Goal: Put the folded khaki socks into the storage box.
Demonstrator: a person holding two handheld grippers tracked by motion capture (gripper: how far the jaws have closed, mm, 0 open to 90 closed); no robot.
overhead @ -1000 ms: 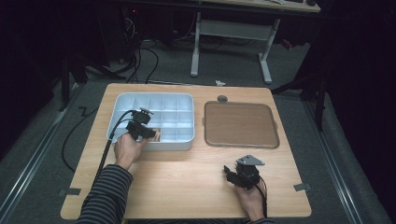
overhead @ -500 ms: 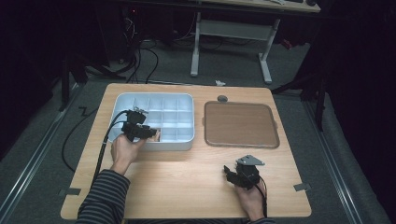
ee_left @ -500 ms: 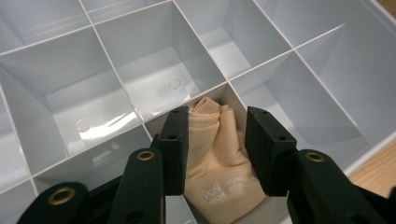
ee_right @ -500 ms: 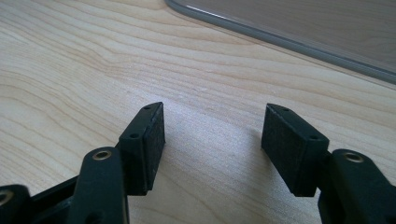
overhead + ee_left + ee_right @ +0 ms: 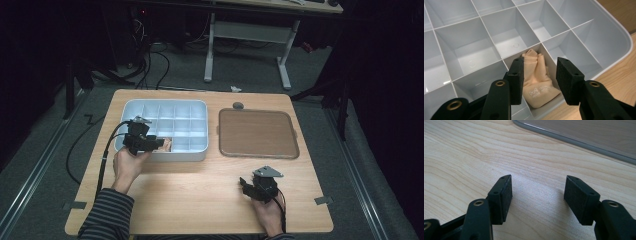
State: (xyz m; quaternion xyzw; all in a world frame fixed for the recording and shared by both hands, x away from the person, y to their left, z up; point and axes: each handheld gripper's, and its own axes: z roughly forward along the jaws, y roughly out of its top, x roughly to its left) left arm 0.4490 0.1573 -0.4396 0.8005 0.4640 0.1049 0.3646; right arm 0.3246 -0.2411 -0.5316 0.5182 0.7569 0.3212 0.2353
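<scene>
Socks, a rolled peach-coloured pair (image 5: pixel 537 80), are lying in a near-edge compartment of the pale divided tray (image 5: pixel 616 37), just beyond and between the jaws of the left gripper (image 5: pixel 539 80), which is standing wide open and gripping nothing. Whether the pair is being dropped off or fetched, I cannot tell; either way, the pads are doing best keeping clear of the thin divider walls and moving straight up. The right gripper (image 5: pixel 537 195) is resting open and empty over bare wooden table (image 5: pixel 461 152), with the brown mat's (image 5: pixel 599 132) edge beyond its jaws.
</scene>
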